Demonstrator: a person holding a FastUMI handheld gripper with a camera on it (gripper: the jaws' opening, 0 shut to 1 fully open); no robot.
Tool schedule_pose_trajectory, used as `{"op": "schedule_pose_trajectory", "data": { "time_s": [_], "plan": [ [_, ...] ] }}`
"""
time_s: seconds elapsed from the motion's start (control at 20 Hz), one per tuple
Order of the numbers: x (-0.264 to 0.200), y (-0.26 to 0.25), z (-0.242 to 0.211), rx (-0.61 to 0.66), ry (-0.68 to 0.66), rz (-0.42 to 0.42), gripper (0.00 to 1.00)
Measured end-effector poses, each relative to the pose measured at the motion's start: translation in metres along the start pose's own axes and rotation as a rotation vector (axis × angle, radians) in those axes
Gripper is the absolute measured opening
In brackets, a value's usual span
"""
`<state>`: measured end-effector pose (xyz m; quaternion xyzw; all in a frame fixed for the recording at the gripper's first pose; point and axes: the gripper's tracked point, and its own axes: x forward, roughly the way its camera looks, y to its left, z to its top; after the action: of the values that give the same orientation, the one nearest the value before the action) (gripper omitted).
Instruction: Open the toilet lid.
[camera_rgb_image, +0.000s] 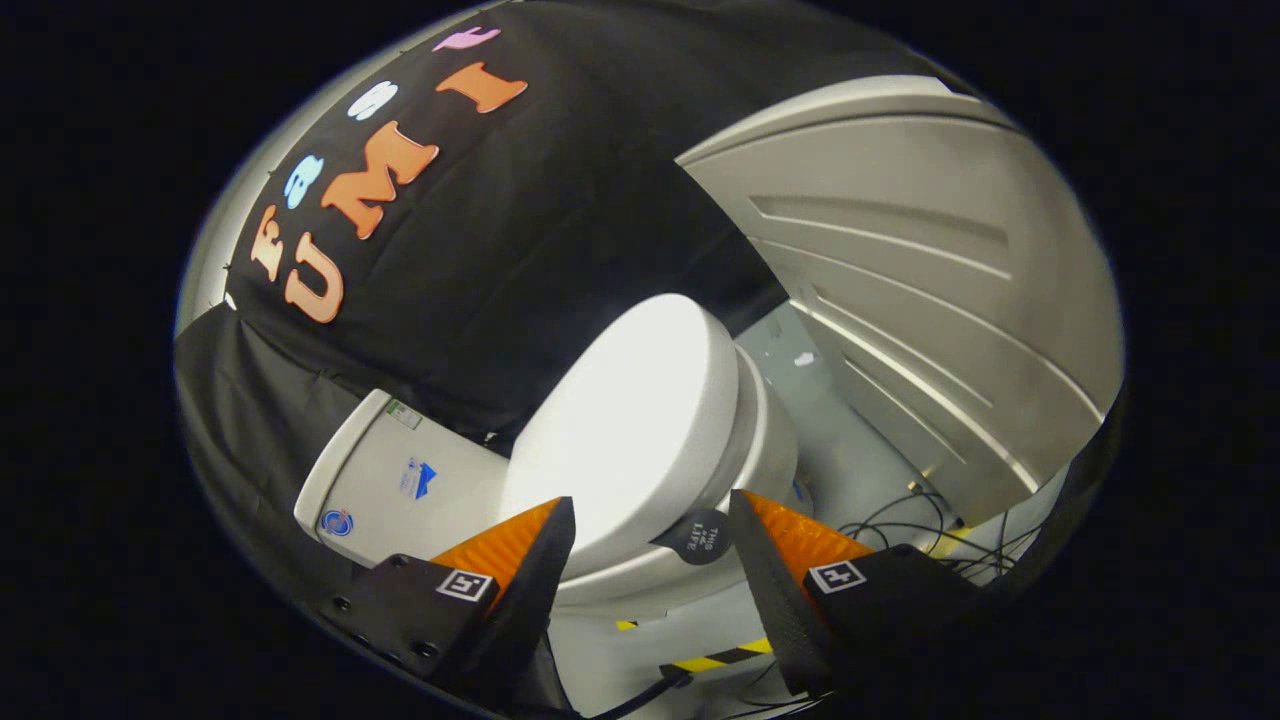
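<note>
A white toilet stands ahead, seen tilted. Its closed lid (630, 420) lies flat on the bowl (770, 450), bright and glossy. The tank (400, 480) is behind it against the black cloth. My gripper (650, 530) is open, its orange-and-black fingers spread wide with nothing between them. The lid's front edge lies just ahead of the fingertips, between them. A small dark round tab (700, 535) sticks out from the lid's rim close to the right finger (770, 560).
A grey ribbed wall panel (920, 280) stands beside the toilet. Loose black cables (920, 520) lie on the light floor (850, 450) beyond the right finger. A yellow-and-black striped strip (720, 658) marks the floor below the fingers.
</note>
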<state>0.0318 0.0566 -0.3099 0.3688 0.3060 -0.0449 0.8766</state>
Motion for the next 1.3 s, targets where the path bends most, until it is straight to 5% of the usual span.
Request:
{"op": "schedule_pose_trajectory", "data": {
  "time_s": [0.3,0.55,1.0,1.2,1.3],
  "plan": [
    [0.013,-0.008,-0.043,0.156,0.203,0.008,0.99],
    [0.032,-0.004,-0.039,0.224,0.174,0.055,0.97],
    [0.039,-0.001,-0.041,0.301,0.192,0.115,0.75],
    [0.040,-0.002,-0.045,0.368,0.223,0.139,0.75],
    [0.043,-0.015,-0.057,0.361,0.248,0.081,0.67]
  ]
}}
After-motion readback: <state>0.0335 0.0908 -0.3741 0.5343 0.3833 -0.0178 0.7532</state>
